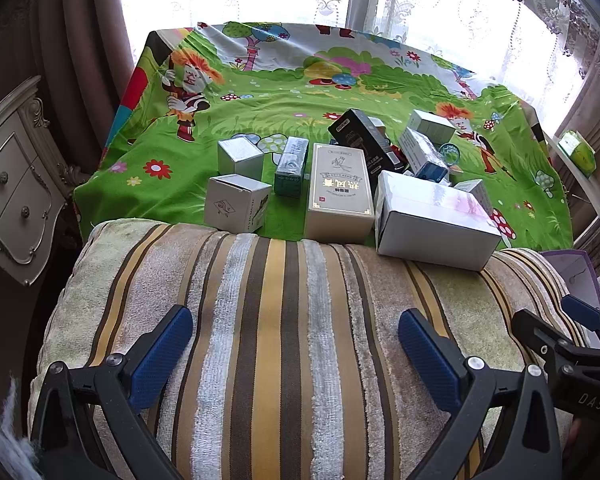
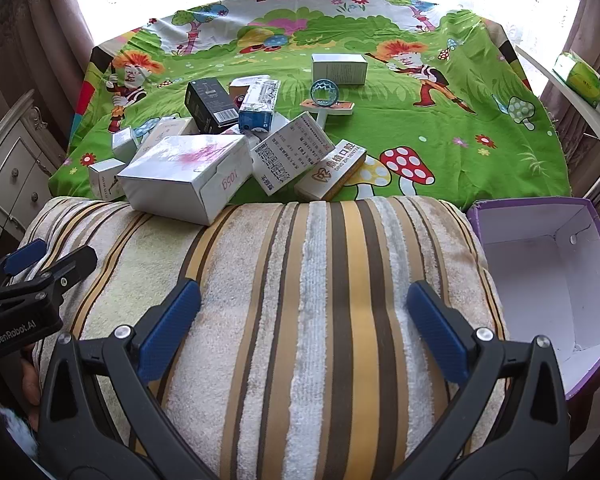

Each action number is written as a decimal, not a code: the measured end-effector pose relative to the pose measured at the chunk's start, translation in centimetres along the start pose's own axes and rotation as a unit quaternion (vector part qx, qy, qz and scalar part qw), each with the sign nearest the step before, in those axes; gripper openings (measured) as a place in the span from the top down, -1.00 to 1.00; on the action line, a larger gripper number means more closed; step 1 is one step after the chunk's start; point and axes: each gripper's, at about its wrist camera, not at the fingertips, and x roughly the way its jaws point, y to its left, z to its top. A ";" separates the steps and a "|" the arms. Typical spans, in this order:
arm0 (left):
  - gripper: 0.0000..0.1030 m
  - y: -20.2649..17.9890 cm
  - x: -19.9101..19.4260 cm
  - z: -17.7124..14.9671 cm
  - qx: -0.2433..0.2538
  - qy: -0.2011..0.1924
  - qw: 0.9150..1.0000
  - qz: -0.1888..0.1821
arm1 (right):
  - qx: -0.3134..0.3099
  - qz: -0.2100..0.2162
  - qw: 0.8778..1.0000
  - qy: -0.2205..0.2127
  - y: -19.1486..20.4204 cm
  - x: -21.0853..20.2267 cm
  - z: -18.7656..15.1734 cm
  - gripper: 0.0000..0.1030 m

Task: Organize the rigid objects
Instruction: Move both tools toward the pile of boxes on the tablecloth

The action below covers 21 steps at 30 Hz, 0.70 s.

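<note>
Both grippers hang over the striped towel [image 2: 312, 320] at the near edge, jaws spread wide and holding nothing: left gripper [image 1: 296, 344], right gripper [image 2: 304, 320]. The boxes [image 2: 188, 172] lie jumbled on the green cartoon cloth [image 2: 440, 120] just beyond, mostly to the left. An empty purple bin [image 2: 560, 280] sits open at near right, likely where they belong, so nothing seems sorted yet

My right gripper [image 2: 304, 332] hangs with fingers [image 2: 170, 332] spread wide over the striped towel [image 2: 300, 280], nothing between them. Beyond it boxes [image 2: 188, 176] lie jumbled on the green cloth [image 2: 440, 128]. An empty purple bin [image 2: 548, 280] sits at right.
</note>
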 end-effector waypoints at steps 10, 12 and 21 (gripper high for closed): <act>-1.00 0.0 0.0 0.0 0.000 0.000 1.000 0.001 | 0.002 0.002 1.000 -0.001 0.0 0.0 0.0 -1.00; -1.00 0.0 0.0 0.0 0.000 0.000 1.000 0.001 | 0.002 0.002 1.000 -0.001 0.0 0.0 0.0 -1.00; -1.00 0.0 0.0 0.0 0.000 0.000 1.000 0.001 | 0.002 0.002 1.000 -0.002 0.0 0.0 0.0 -1.00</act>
